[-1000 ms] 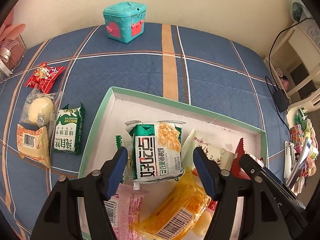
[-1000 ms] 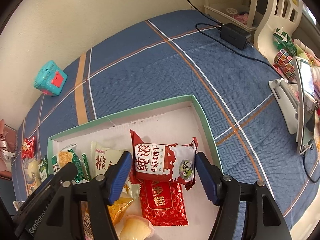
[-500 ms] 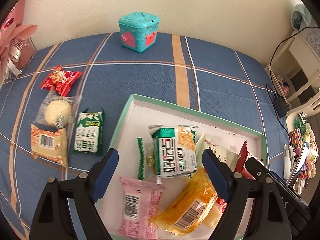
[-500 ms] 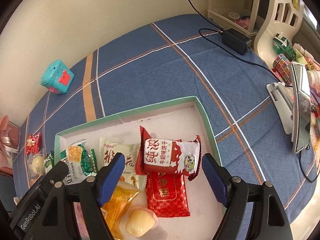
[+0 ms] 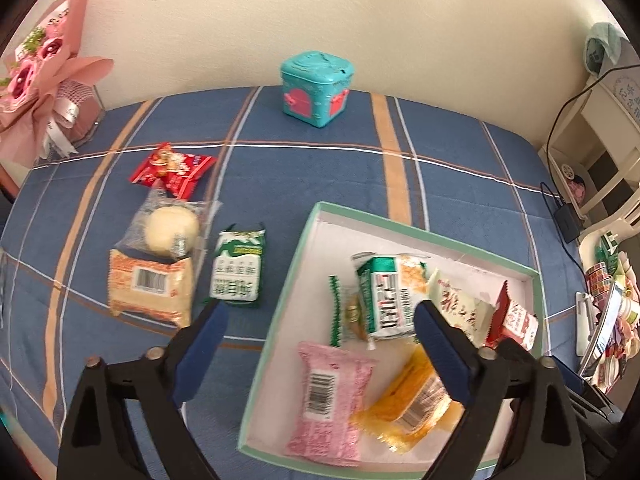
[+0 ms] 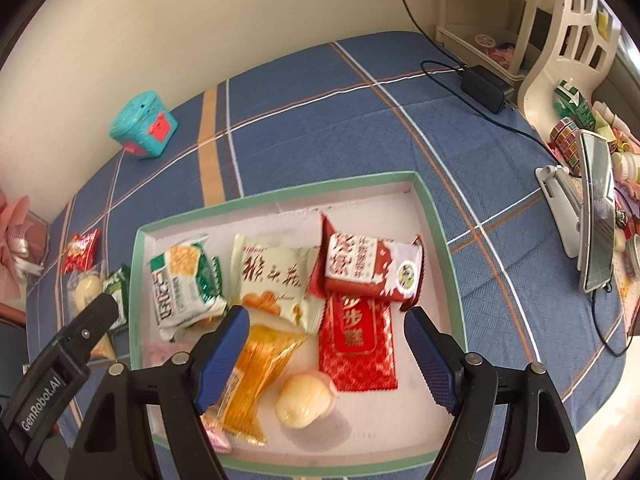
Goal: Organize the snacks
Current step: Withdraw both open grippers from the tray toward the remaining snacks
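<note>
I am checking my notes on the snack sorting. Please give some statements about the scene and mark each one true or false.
1. The green biscuit packet lies inside the tray. False: it lies on the blue cloth, left of the tray.
2. The teal toy box stands near the wall. True.
3. The left gripper is shut on the pink packet. False: its jaws have just been opening and hold nothing.
4. The red-and-white milk biscuit packet lies partly on the red packet. True.
5. The right gripper is open. True.

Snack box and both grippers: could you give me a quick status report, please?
Left gripper and right gripper open, empty, jaws just widened. Box holds several snacks. Four packets outside. Nothing blocking.
</note>
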`<state>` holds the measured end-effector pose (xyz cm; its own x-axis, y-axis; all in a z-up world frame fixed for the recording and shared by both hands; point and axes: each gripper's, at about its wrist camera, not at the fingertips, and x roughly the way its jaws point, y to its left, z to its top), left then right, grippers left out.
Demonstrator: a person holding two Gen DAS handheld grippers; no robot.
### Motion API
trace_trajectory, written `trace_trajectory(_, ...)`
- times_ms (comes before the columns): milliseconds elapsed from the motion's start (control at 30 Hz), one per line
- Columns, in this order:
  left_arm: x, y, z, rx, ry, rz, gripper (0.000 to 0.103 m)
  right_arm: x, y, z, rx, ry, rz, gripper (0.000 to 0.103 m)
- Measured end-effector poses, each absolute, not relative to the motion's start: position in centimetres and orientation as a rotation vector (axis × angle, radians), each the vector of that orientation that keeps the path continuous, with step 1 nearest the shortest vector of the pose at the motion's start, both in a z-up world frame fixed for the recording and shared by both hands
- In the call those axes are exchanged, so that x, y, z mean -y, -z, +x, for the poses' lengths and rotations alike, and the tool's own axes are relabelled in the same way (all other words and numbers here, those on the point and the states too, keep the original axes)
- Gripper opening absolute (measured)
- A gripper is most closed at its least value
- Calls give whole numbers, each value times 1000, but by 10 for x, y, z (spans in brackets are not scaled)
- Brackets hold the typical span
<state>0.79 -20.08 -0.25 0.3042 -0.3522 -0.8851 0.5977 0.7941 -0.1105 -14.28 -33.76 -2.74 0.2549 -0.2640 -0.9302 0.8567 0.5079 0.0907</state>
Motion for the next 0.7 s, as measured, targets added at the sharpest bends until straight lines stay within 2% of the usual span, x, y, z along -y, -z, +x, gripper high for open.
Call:
trace_trajectory(500, 155, 7, 17, -1103, 570, 222, 98, 314, 37, -138, -1111, 796, 688, 86)
trace_trajectory(600, 152, 7, 17, -1097, 577, 220, 98, 311, 36, -138, -1112, 781, 681, 103)
trace_trajectory(700, 150, 6, 17, -1095, 581, 220, 98, 308, 35, -134, -1115, 760, 686, 103)
